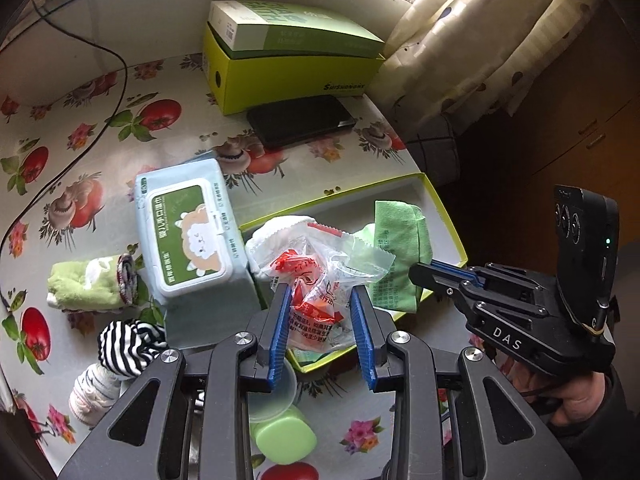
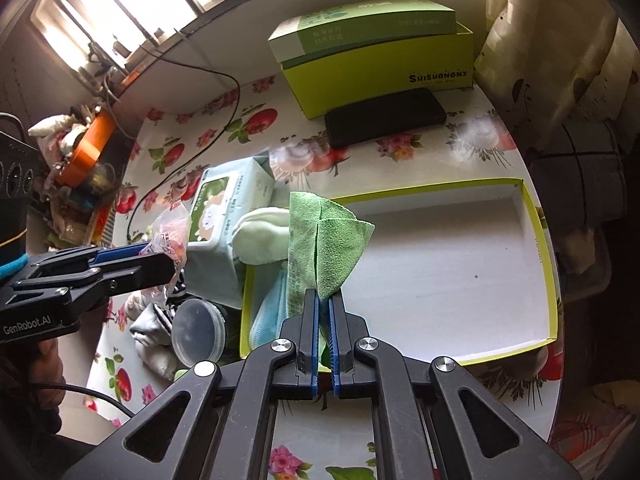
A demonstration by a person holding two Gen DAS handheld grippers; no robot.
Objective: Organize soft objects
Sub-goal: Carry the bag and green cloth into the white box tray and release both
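My left gripper (image 1: 320,300) is shut on a clear plastic packet with red print (image 1: 320,276), held above the near end of the yellow-green shallow box (image 1: 448,220). My right gripper (image 2: 324,300) is shut on a green cloth (image 2: 324,240) and holds it upright over the box's left part (image 2: 552,280). The green cloth also shows in the left wrist view (image 1: 396,248). A white sock (image 2: 260,236) and a blue face mask (image 2: 268,312) lie in the box's left end. The right gripper shows in the left wrist view (image 1: 420,276), the left gripper in the right wrist view (image 2: 160,264).
A wet-wipe pack (image 1: 188,240) lies left of the box. A green towel roll (image 1: 88,284), a striped sock (image 1: 128,340) and a white sock (image 1: 92,392) lie further left. A green jar (image 1: 284,436), a clear lid (image 2: 198,332), a black phone (image 1: 300,120) and stacked boxes (image 1: 292,64) are on the table.
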